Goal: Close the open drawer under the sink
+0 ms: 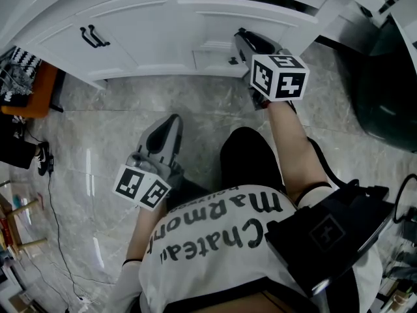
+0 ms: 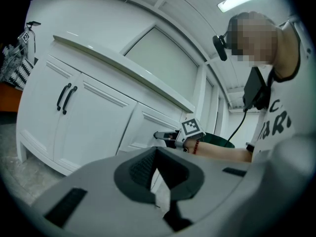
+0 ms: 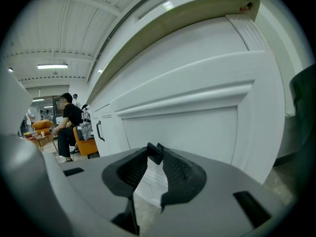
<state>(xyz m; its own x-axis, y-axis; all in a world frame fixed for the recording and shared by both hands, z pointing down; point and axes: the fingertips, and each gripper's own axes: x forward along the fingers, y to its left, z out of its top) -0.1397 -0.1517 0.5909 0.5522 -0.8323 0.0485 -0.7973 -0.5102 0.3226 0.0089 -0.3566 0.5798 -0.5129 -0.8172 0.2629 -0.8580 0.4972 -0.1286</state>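
Right gripper view: right gripper [image 3: 154,153] jaws together, empty, facing drawer [image 3: 197,130].

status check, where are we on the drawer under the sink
Left gripper shut, empty, low and away from the cabinet. Right gripper jaws together, tips at the drawer front. It stands out from the cabinet, not closed. Nothing seen blocking it.
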